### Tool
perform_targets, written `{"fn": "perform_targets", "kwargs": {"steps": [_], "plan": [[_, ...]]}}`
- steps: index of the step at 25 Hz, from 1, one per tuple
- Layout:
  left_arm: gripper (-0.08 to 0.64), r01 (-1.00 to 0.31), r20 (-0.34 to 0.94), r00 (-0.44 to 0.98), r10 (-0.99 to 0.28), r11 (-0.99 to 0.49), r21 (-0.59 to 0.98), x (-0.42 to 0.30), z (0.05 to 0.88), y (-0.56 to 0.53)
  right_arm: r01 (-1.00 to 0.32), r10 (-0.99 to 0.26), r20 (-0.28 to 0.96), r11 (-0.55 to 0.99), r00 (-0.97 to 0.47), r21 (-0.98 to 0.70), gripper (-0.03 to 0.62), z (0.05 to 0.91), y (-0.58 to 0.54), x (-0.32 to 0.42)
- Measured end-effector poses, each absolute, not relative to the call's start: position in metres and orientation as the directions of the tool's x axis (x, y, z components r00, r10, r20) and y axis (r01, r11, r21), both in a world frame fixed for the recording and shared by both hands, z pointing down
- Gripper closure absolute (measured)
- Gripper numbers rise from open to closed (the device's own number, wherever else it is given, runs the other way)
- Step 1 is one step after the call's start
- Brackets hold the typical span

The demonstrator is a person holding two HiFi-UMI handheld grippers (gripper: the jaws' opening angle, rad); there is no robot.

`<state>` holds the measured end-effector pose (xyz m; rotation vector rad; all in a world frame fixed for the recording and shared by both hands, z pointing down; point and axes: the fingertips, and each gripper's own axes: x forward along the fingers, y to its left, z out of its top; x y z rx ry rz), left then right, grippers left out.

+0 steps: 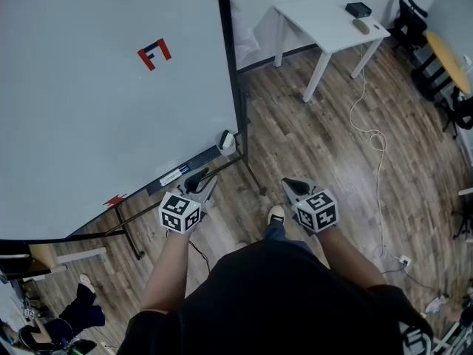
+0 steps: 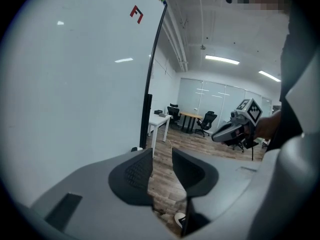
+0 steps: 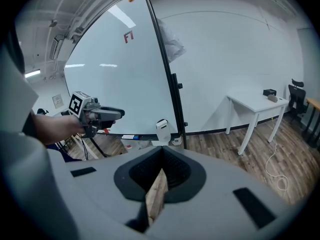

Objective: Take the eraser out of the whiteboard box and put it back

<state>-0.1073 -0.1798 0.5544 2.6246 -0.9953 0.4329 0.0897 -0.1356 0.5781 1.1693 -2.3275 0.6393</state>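
**A:** Head view first. Where's the box?

**B:** The whiteboard box [image 1: 227,142] hangs at the lower right corner of the whiteboard [image 1: 111,87], against the black frame post, at the right end of the tray [image 1: 174,176]. It's small, white and upright, and dark at the top. I can't tell the eraser apart from the box here.

**A:** Your tongs?

**B:** Both are out over the wood floor [image 1: 325,146]. My left gripper [image 1: 198,180] points at the board's lower edge, near the box. My right gripper [image 1: 290,184] is well apart to the right.

**A:** Left gripper view?

**B:** The jaws stand a little apart with nothing between them. Only floor planks show through the gap. The board fills the left side. I can't make out the box.

**A:** Right gripper view?

**B:** The jaws are closed tip to tip and empty, with a sliver of floor below where they meet. The box [image 3: 161,130] is straight ahead, just above the jaws. It's white with a rounded top and a dark slot on its face, just left of the frame post. The left gripper hangs to its left, in front of the tray and not touching the box.
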Motion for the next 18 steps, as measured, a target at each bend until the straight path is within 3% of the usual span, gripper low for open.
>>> {"fn": "perform_targets", "kwargs": {"steps": [18], "plan": [[0.417, -0.711, 0.426, 0.675, -0.602, -0.684, 0.160, -0.073, 0.582, -0.242, -0.798, -0.553, 0.614, 0.555, -0.563, -0.233, 0.598, 0.605, -0.171, 0.111]]}}
